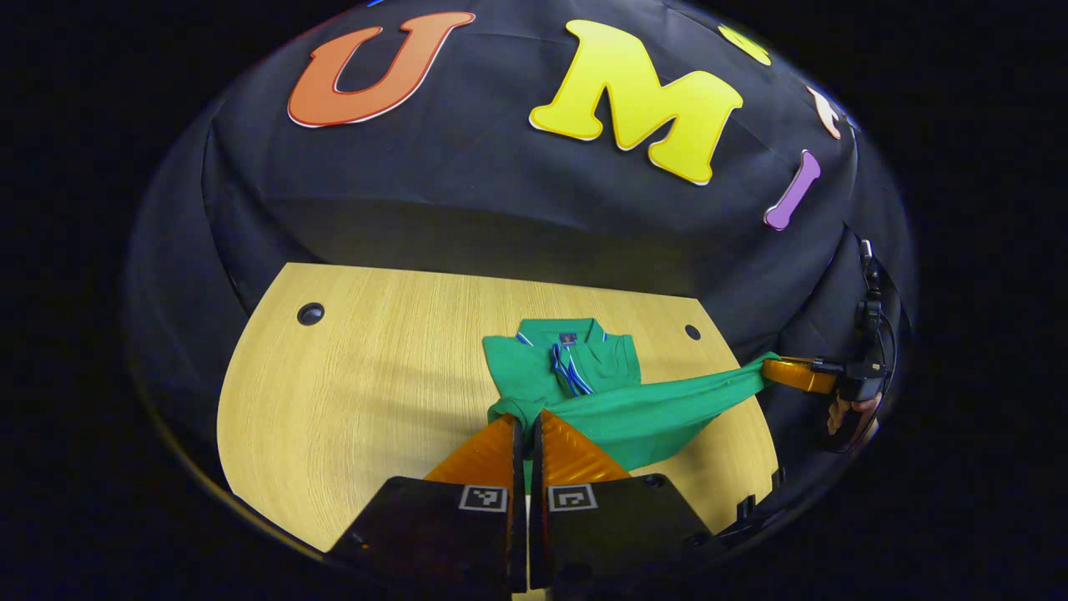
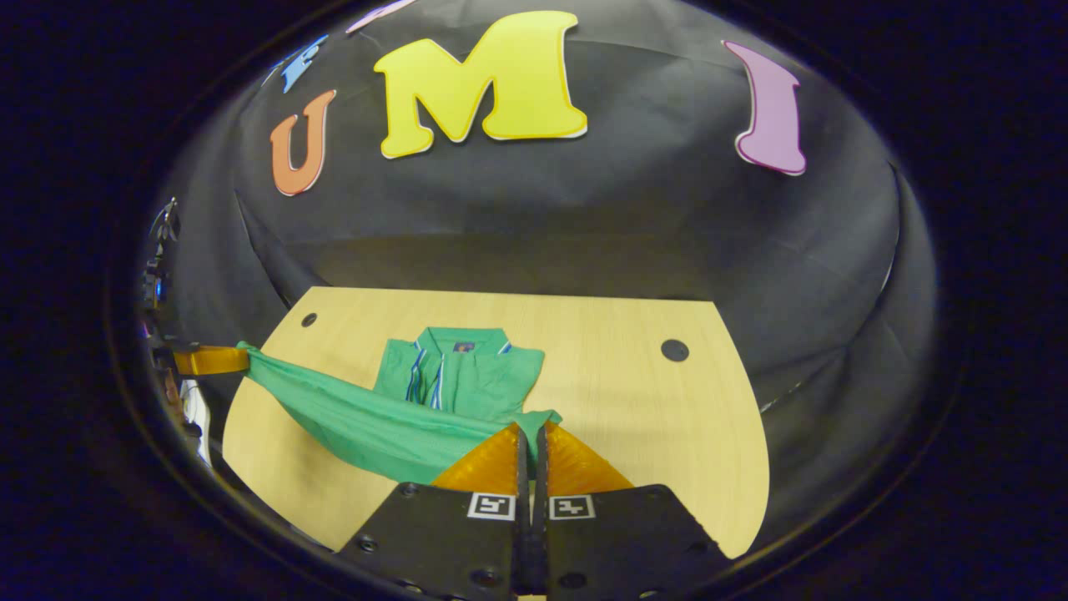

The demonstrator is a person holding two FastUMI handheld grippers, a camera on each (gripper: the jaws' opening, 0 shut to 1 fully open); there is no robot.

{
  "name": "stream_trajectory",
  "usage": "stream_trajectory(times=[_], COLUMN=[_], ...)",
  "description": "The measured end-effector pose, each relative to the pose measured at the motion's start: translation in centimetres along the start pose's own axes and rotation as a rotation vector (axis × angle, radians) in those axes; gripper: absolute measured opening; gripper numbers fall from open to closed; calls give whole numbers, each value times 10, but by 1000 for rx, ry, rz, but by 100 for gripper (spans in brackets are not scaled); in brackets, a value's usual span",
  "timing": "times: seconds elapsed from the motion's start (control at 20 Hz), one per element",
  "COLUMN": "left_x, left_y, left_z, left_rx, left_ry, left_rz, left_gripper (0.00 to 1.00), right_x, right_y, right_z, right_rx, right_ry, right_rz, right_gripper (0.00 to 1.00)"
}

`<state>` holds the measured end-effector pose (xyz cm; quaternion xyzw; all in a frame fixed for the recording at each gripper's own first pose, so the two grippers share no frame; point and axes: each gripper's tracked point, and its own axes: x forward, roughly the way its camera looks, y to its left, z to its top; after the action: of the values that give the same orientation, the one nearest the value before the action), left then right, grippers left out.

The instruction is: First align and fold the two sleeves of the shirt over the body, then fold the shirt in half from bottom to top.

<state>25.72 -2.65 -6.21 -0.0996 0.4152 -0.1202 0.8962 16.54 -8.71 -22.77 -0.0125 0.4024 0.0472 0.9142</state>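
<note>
- Pale wooden table [image 2: 634,401] stands before a black cloth wall.
- Green polo shirt [image 1: 576,367] lies near the far edge, collar away.
- Left hand-held gripper [image 1: 527,430] pinches one bottom corner of the shirt.
- Right hand-held gripper [image 2: 531,438] pinches the other, hem stretched taut between them.

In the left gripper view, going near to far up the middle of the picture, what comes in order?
Left gripper, shut on the lifted hem of the green shirt → shirt's collar → bare far strip of the wooden table → black cloth wall.
</note>
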Motion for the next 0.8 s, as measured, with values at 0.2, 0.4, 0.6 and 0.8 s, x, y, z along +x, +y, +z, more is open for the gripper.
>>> stream_trajectory(times=[0.2, 0.4, 0.6, 0.8], left_x=[36, 71, 113, 156], left_y=[0, 12, 35, 51], left_z=[32, 52, 61, 52], left_rx=[19, 43, 37, -6], left_ry=[-59, -127, -159, -154], left_rz=[16, 57, 103, 123], left_gripper=[4, 5, 5, 6], right_x=[39, 79, 124, 165], right_y=[2, 4, 9, 10], right_z=[34, 56, 58, 60], right_rx=[-8, -15, -17, -3], right_ry=[-45, -84, -86, -95], right_rz=[-7, -8, 12, 25], right_gripper=[0, 0, 0, 0])
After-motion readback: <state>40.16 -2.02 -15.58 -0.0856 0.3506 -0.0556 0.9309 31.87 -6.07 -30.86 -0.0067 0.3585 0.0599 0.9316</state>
